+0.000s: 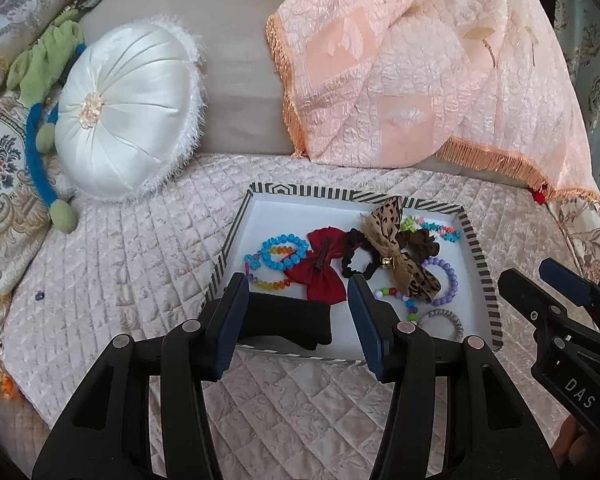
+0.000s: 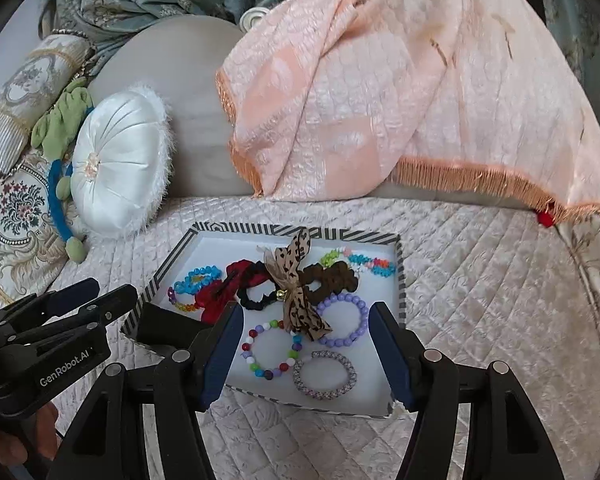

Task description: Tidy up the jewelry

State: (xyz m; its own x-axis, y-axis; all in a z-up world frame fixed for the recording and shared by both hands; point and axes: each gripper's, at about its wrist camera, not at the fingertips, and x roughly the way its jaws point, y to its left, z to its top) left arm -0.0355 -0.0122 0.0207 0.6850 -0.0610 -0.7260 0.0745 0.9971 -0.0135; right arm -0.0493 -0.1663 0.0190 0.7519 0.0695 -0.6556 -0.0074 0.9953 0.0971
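1. Left wrist view: striped tray (image 1: 482, 264) sits center-right, long axis running upper left to lower right.
2. Tray edges clear; bare quilted cover (image 1: 112, 264) all round.
3. Inside: red bow (image 1: 320, 276), leopard bow (image 1: 396, 248), blue bead bracelet (image 1: 282, 252), purple bracelet (image 2: 342, 320), black item (image 1: 288, 316).
4. Left gripper (image 1: 298, 320) & right gripper (image 2: 306, 354): jaws released, nothing held.

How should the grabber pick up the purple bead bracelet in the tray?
Pinch one side of the purple bead bracelet, probably its right rim, coming straight down from above. It lies flat, an open ring, so one finger can drop inside and one outside. Its left edge sits under the leopard-print bow, so that side is crowded.
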